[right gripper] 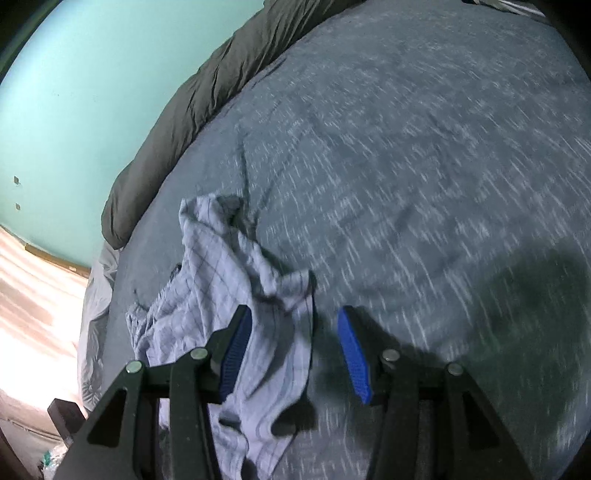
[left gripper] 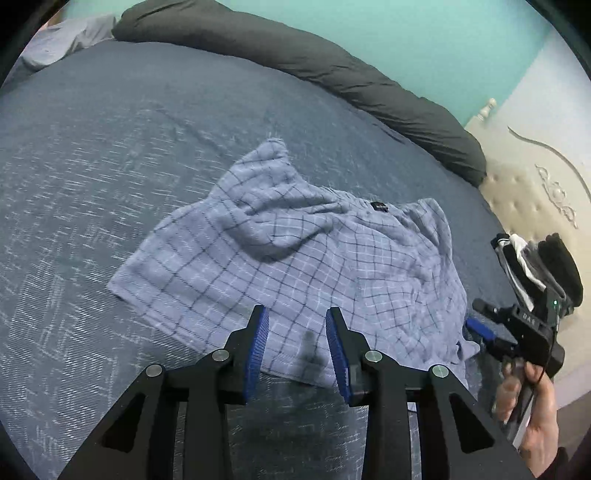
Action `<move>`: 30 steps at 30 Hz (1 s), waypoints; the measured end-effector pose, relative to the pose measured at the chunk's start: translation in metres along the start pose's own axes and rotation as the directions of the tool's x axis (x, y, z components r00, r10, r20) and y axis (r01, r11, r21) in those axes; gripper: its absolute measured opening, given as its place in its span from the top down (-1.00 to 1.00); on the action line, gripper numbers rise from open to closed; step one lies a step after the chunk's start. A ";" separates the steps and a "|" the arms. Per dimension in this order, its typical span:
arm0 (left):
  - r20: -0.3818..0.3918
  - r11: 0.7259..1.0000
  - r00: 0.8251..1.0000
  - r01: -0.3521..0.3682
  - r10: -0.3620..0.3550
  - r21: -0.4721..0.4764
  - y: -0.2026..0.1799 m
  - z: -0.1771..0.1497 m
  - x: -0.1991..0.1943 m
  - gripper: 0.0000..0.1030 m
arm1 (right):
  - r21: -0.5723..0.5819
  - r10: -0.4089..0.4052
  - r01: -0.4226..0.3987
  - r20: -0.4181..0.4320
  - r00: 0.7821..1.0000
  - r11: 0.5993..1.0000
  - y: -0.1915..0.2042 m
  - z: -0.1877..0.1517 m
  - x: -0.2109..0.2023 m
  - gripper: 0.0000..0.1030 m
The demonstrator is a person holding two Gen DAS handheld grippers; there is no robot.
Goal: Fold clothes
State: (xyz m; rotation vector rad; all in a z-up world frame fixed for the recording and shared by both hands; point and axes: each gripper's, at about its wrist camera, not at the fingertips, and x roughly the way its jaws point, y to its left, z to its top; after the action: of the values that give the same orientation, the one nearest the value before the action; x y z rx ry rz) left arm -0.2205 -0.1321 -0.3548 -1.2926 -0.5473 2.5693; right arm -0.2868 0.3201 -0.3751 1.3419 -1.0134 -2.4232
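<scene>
Left claw (left gripper: 297, 343) hovers with its blue pads spread and nothing pinched between them, poised over the near hem of the checked shorts (left gripper: 295, 254). Those pale blue shorts lie crumpled on the dark blue bedspread (left gripper: 92, 166), waistband rumpled, a small dark label showing near the top. Over to the right claw (right gripper: 291, 350), pads apart too, empty; the shorts' edge runs under and past its left finger, while the right finger hangs over bare bedspread. From the left wrist view, a hand (left gripper: 532, 406) grips the right claw's handle at the picture's edge. A grey rolled duvet (left gripper: 332, 66) lines the far side against the teal wall (left gripper: 406, 29). Right wrist view is smeared, so the shorts' pattern and folds there are hard to read, and the near end is cut off by the claw's frame.
</scene>
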 end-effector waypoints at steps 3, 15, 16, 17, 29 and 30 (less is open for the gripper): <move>-0.004 1.000 1.000 -0.004 0.004 -0.007 -0.002 0.003 0.007 0.32 | -0.002 0.012 -0.012 0.008 1.000 1.000 -0.001 0.010 0.006 0.04; -0.012 1.000 1.000 -0.016 0.016 -0.017 0.002 0.008 0.008 0.32 | -0.097 0.023 -0.023 -0.007 1.000 0.995 0.006 0.015 0.017 0.92; -0.012 1.000 1.000 -0.017 0.017 -0.016 0.002 0.008 0.008 0.32 | -0.104 0.026 -0.024 0.014 1.000 0.994 0.007 0.016 0.012 0.92; -0.012 1.000 1.000 -0.018 0.018 -0.016 0.002 0.008 0.008 0.32 | -0.111 0.029 -0.025 0.035 0.999 0.994 0.009 0.018 0.006 0.93; -0.017 1.000 1.000 -0.025 0.025 -0.010 0.000 0.008 0.011 0.32 | -0.070 -0.013 0.029 0.216 0.976 0.997 -0.025 0.042 -0.054 0.93; -0.017 1.000 1.000 -0.026 0.025 -0.010 0.000 0.008 0.012 0.32 | -0.060 -0.022 0.036 0.214 0.976 0.998 -0.031 0.043 -0.055 0.93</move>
State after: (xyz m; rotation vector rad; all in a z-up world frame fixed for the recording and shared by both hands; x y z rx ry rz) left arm -0.2338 -0.1296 -0.3594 -1.3320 -0.5446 2.5768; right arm -0.2855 0.3894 -0.3431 1.1013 -0.9613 -2.6421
